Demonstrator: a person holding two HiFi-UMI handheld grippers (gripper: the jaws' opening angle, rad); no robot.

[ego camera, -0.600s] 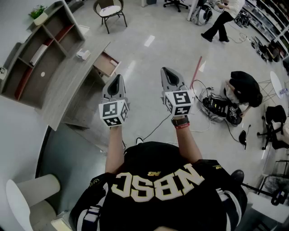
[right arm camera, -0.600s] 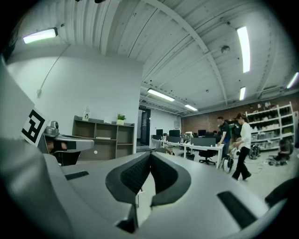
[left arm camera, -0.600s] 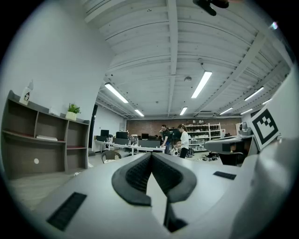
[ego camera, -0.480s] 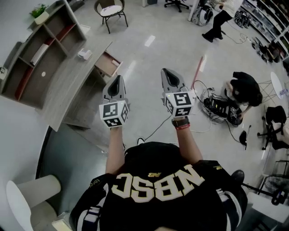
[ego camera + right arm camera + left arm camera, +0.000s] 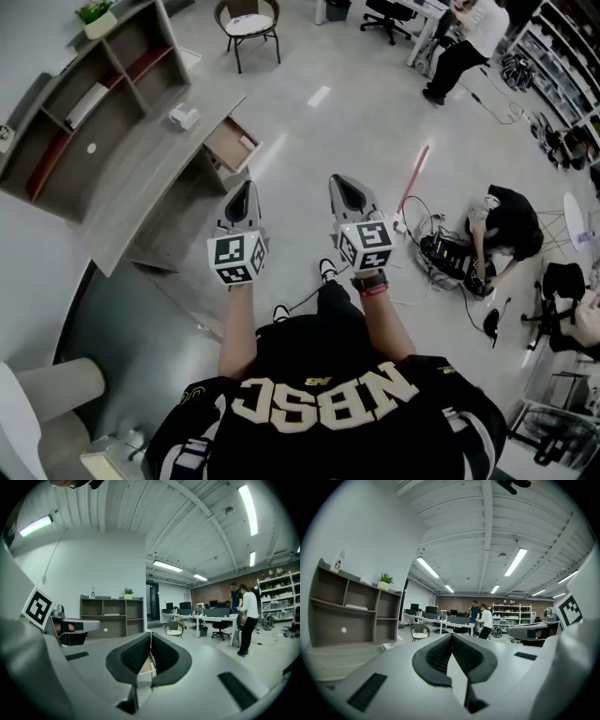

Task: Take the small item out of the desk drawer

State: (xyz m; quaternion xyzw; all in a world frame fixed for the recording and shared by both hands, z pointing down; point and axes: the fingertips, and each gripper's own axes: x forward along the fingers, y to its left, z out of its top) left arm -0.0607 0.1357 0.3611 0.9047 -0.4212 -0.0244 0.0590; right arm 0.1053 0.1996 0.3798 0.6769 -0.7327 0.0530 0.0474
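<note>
The person is holding both claws out side by side. The left claw (image 5: 243, 187) is pressing its jaws together on nothing, and the right claw (image 5: 340, 180) is doing the same. The desk (image 5: 141, 178) is standing ahead and to the left of the left claw. Its drawer (image 5: 228, 148) is hanging open beyond that claw's tip, clear of it. A small pale thing (image 5: 247, 142) is showing inside, too small to identify.

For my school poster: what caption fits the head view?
Left gripper and right gripper, both shut, point toward the open desk drawer.
</note>
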